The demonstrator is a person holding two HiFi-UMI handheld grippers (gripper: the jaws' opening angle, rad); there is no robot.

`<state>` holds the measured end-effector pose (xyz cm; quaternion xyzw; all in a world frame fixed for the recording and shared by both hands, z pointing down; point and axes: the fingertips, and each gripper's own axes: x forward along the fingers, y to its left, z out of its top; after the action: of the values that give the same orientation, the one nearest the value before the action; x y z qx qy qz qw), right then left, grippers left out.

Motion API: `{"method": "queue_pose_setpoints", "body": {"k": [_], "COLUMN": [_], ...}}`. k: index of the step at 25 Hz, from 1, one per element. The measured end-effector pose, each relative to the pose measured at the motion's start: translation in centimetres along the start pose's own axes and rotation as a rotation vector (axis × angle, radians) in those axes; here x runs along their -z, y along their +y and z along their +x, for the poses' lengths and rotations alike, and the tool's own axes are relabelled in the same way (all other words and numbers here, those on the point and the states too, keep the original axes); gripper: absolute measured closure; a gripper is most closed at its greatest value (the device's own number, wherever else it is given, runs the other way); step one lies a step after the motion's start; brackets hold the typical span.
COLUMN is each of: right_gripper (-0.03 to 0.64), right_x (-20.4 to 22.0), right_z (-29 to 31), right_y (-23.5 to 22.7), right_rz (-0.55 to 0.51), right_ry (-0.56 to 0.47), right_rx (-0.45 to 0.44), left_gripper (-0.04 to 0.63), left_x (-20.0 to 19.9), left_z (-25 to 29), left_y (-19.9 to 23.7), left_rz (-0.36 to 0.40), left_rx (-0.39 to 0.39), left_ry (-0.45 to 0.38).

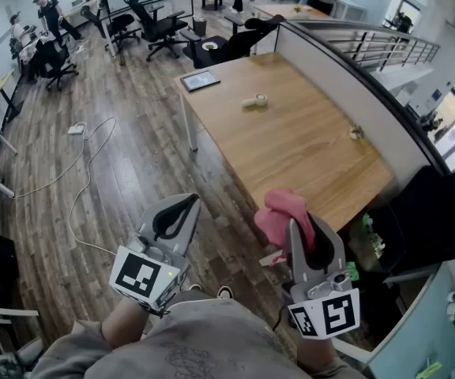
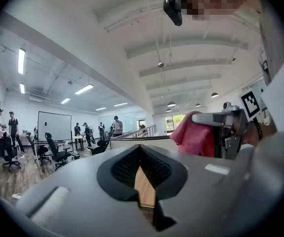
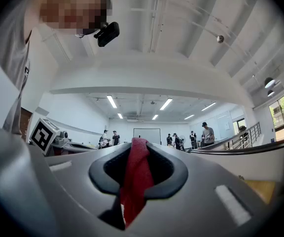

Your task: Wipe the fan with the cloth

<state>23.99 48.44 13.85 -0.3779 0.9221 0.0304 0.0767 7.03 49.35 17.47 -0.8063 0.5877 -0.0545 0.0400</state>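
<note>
My right gripper [image 1: 297, 226] is shut on a pink-red cloth [image 1: 281, 212], which bunches above its jaws near the wooden table's front corner. In the right gripper view the cloth [image 3: 134, 181] runs as a red strip between the pads, right gripper [image 3: 137, 144]. My left gripper [image 1: 185, 205] hangs over the floor to the left, shut with nothing in it; its jaws meet in the left gripper view, left gripper [image 2: 141, 151]. That view also shows the cloth [image 2: 197, 135] at the right. A small white object [image 1: 253, 100] lies on the table [image 1: 306, 156]; I cannot tell what it is.
A dark tablet [image 1: 200, 80] lies at the table's far left corner and a small item [image 1: 356, 132] by the partition [image 1: 346, 69]. A black chair [image 1: 429, 215] stands at the right. Office chairs [image 1: 152, 26] and a white cable [image 1: 81, 164] occupy the wood floor. People stand far back.
</note>
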Motion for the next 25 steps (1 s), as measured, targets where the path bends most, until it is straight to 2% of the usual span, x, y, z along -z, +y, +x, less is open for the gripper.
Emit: {"method": "queue_pose_setpoints", "body": {"k": [3, 15, 21, 22, 24, 25], "right_gripper": [0.548, 0.548, 0.548, 0.548, 0.548, 0.548], "right_x": [0.0, 0.8, 1.3, 1.5, 1.8, 2.0], "right_z": [-0.2, -0.6, -0.3, -0.2, 0.2, 0.4], "right_y": [0.0, -0.8, -1.2, -1.1, -1.1, -1.2], "right_rz": [0.000, 0.012, 0.019, 0.019, 0.026, 0.031], "right_ry": [0.002, 0.034, 0.048, 0.048, 0.053, 0.056], "right_rx": [-0.006, -0.025, -0.055, -0.060, -0.067, -0.070], "left_gripper": [0.594, 0.594, 0.592, 0.567, 0.360, 0.347], "left_x": [-0.1, 0.1, -0.1, 0.2, 0.8, 0.8], "left_z": [-0.1, 0.1, -0.2, -0.2, 0.1, 0.2], "left_y": [-0.2, -0.9, -0.3, -0.4, -0.5, -0.4], "left_rz": [0.011, 0.000, -0.020, -0.039, -0.063, -0.061], "left_rx": [0.005, -0.012, -0.069, -0.066, -0.052, -0.048], "left_ry": [-0.023, -0.016, -0.006, 0.009, 0.032, 0.030]}}
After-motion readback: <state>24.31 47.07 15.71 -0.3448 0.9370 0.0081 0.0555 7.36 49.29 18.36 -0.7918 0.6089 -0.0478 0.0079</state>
